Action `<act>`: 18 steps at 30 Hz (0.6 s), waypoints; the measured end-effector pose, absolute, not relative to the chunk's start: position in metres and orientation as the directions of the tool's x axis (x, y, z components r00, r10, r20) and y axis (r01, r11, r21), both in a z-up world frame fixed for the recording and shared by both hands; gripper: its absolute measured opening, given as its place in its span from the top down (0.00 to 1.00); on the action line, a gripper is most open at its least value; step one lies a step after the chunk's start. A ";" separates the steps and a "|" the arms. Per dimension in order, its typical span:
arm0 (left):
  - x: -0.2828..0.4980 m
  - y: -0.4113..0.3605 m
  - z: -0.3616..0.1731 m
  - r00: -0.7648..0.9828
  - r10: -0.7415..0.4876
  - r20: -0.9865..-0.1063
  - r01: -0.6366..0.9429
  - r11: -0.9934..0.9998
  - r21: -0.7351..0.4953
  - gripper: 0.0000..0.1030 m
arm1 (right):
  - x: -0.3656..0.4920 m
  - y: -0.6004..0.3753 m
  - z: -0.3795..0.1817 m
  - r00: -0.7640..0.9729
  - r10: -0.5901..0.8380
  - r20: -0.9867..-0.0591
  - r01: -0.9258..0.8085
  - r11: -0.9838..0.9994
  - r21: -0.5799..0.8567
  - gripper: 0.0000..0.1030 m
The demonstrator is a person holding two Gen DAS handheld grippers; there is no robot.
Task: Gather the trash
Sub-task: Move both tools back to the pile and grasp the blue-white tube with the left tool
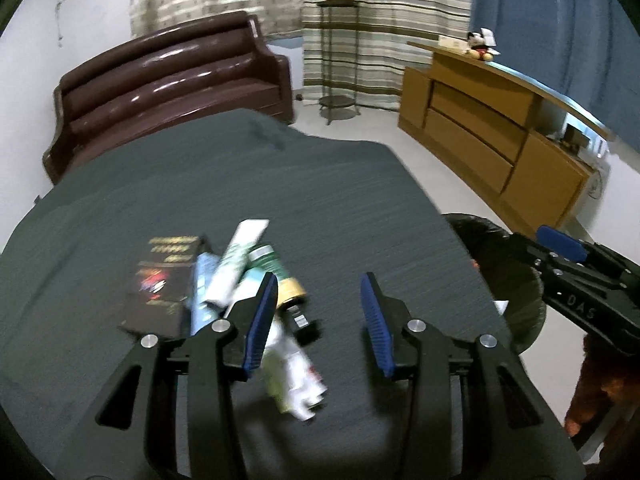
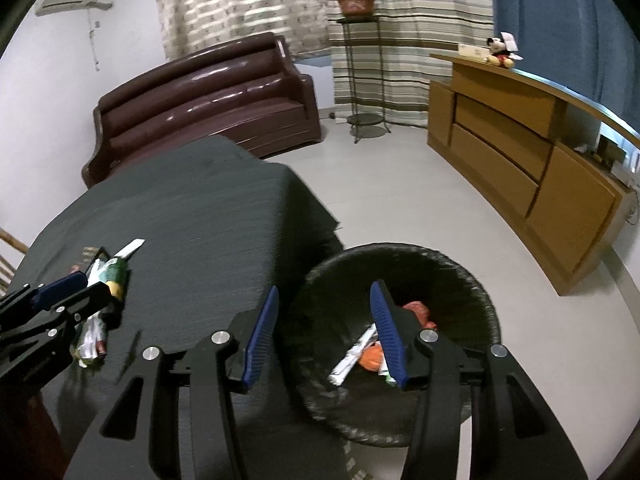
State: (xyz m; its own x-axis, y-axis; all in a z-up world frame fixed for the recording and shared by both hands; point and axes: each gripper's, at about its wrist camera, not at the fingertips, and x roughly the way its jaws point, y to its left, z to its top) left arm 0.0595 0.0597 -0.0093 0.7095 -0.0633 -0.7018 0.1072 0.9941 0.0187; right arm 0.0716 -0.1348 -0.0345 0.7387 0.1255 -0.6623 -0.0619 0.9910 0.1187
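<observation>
Several pieces of trash lie on the dark cloth-covered table (image 1: 280, 184): a black box (image 1: 164, 284), a white and green tube (image 1: 236, 264), a green can (image 1: 276, 268) and a crumpled white wrapper (image 1: 296, 376). My left gripper (image 1: 320, 320) is open just above the wrapper, empty. My right gripper (image 2: 324, 332) is open and empty over the rim of the black trash bin (image 2: 440, 268), which holds orange and white trash (image 2: 372, 354). The left gripper also shows in the right wrist view (image 2: 76, 292), and the pile beside it (image 2: 100, 300).
A brown sofa (image 1: 168, 80) stands behind the table. A wooden cabinet (image 1: 496, 128) runs along the right wall with a stuffed toy (image 1: 480, 46) on top. A plant stand (image 1: 338, 52) is by the curtains. The bin sits on the pale floor (image 2: 400, 200) beside the table.
</observation>
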 end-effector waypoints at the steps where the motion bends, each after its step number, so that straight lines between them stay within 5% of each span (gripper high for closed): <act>1: 0.056 0.062 -0.009 0.710 -0.058 -0.702 0.100 0.995 0.019 0.59 | 0.071 -0.132 -0.034 0.738 0.130 -0.662 -0.068 0.991 0.119 0.54; 18: 0.044 0.098 -0.021 0.679 -0.018 -0.734 0.042 0.999 0.015 0.59 | 0.067 -0.100 -0.034 0.724 0.174 -0.668 -0.134 0.985 0.110 0.53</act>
